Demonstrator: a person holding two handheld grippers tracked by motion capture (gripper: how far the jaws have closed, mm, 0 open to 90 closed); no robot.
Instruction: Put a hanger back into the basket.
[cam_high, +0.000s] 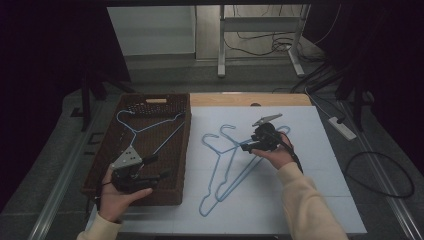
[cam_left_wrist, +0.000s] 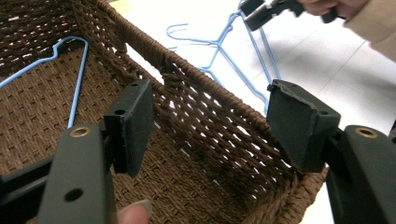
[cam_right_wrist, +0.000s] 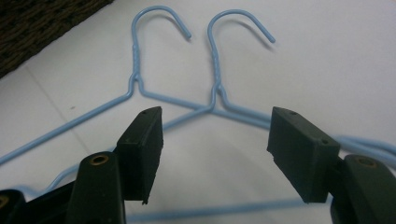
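**Step in hand.** You appear to be moving blue wire hangers from the white board (cam_high: 320, 165) into the woven basket (cam_high: 102, 150). One hanger (cam_high: 150, 131) already lies inside it. Two more lie overlapped on the board: the left hanger (cam_right_wrist: 135, 74) and the right hanger (cam_right_wrist: 217, 79). This looks like the approach to the next pick.

**Right gripper** (cam_high: 245, 147). Its jaws stand wide with nothing between the pads. From the high view it hovers over the pair at about 1 o'clock of their overlap. In the right gripper view both necks stand at 12 o'clock, just beyond the jaw tips, hooks curling toward 1 o'clock. The shoulder wires cross between the jaws, apart from the pads.

**Left gripper** (cam_high: 155, 167). Its jaws are wide and hold nothing. It is poised over the basket's near corner, at 9 o'clock from the hangers. The basket's right wall runs between its jaws, untouched as far as you can tell.

**Next move, by my judgement.** Pick one wire only. Lower the right gripper over the right hanger's neck or shoulder, clear of the crossing, and close fully. The wire is thin, lies flat and may slip.
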